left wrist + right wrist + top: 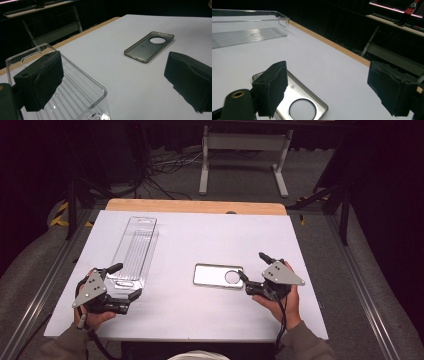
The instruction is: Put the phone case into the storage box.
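A long clear plastic tray (135, 247) lies empty on the left of the white table (210, 232). My left gripper (125, 281) is open at the tray's near end. In the left gripper view (112, 82), one jaw is over the tray (82, 85) and the other is over bare table. A translucent grey phone case (217, 276) with a round camera hole lies flat at the centre. My right gripper (254, 266) stands open at the case's right end. In the right gripper view (327, 87), one jaw hangs just over the case (297, 92) near the hole. Neither gripper holds anything.
A wooden strip (195, 206) runs along the table's far edge. Beyond it, a white metal stand (245, 150) and cables sit on the dark floor. Metal rails flank the table on both sides. The tray (249, 32) sits far off in the right gripper view.
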`<state>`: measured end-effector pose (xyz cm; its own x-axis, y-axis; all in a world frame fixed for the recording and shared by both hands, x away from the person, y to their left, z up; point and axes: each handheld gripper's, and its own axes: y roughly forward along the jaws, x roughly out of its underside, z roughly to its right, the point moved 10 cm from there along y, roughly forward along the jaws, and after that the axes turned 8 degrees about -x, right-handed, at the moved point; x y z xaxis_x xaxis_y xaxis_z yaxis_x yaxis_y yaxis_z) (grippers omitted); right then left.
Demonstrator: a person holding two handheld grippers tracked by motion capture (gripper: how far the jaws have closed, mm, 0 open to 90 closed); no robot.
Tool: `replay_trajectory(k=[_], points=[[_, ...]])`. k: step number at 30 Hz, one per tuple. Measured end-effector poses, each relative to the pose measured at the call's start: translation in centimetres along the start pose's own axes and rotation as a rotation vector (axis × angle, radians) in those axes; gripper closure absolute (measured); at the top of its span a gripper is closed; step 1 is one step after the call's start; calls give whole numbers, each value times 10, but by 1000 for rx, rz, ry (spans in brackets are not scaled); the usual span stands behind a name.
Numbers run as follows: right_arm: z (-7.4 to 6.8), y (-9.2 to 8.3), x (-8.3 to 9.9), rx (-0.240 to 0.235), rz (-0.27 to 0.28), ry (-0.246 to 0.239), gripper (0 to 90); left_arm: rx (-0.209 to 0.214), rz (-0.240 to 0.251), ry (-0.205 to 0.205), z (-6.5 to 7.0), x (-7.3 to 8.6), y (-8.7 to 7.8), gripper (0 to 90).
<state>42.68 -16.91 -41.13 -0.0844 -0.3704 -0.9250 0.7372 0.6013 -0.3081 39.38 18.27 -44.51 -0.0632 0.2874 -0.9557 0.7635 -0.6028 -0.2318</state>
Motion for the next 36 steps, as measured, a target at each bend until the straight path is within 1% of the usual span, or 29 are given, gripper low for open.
replay_trajectory(k=[1, 2, 3, 4, 5, 6, 8, 9, 12, 13, 14, 15, 16, 18, 19, 21, 22, 23, 24, 25, 26, 27, 28, 30, 31, 32, 36], points=[[0, 3, -3, -5, 6, -1, 184, -2, 1, -1, 0, 0, 0, 32], [0, 7, -5, -19, 3, 5, 185, -2, 1, -1, 0, 0, 0, 32], [0, 12, -5, -28, -9, 12, 185, 2, -2, 2, -1, 1, 0, 32], [0, 16, -6, -32, -17, 16, 192, 0, -1, 2, -1, 1, 0, 32], [0, 16, -6, -32, -17, 16, 192, 0, -1, 2, -1, 1, 0, 32], [-1, 25, -7, -44, -33, 16, 214, -3, 0, 1, -2, 1, 0, 32], [-1, 29, -7, -44, -40, 15, 225, 3, -2, -3, -1, 1, 1, 32], [-1, 35, -8, -45, -51, 14, 237, 2, 1, -2, -1, 1, 1, 32], [-2, 50, -7, -68, -75, 33, 271, 0, 2, -3, -2, 1, 1, 33], [-4, 56, -7, -85, -78, 42, 310, 0, 1, -3, -2, 1, 1, 33], [-5, 61, -7, -107, -84, 49, 319, 1, 1, -8, -1, 1, 1, 32], [-6, 65, -7, -111, -88, 57, 336, -1, 1, -6, -1, 1, 1, 32], [-6, 71, -7, -110, -96, 59, 379, -1, 1, -6, -1, 1, 1, 32], [-10, 80, -8, -136, -106, 64, 442, 4, -3, -4, -1, 2, 1, 33], [-11, 84, -8, -139, -113, 68, 472, 4, -3, -3, -1, 2, 1, 33], [-15, 93, -8, -161, -128, 74, 551, 6, -7, -2, -1, 2, 1, 33], [-16, 98, -8, -161, -135, 71, 595, 5, -8, 0, -2, 3, 2, 33], [-16, 98, -8, -161, -135, 71, 595, 5, -8, 0, -2, 3, 2, 33], [-18, 107, -5, -167, -158, 81, 681, 7, -10, 2, -2, 3, 1, 33], [-18, 112, -4, -171, -163, 87, 723, 7, -9, 3, -2, 3, 2, 33], [-19, 116, -2, -171, -175, 90, 757, 7, -9, 3, -2, 3, 2, 33], [-19, 116, -2, -171, -175, 90, 757, 8, -8, 4, -3, 3, 2, 33], [-21, 125, 2, -176, -195, 96, 824, 9, -9, 1, -2, 3, 2, 34], [-21, 133, 5, -183, -212, 108, 881, 12, -7, 0, -2, 3, 2, 34], [-21, 133, 5, -183, -212, 108, 881, 12, -7, 0, -2, 3, 2, 34], [-23, 141, 9, -190, -236, 114, 900, 15, -8, -5, -1, 4, 2, 34], [-26, 155, 17, -200, -284, 116, 900, 19, -10, -6, -1, 4, 2, 34]])
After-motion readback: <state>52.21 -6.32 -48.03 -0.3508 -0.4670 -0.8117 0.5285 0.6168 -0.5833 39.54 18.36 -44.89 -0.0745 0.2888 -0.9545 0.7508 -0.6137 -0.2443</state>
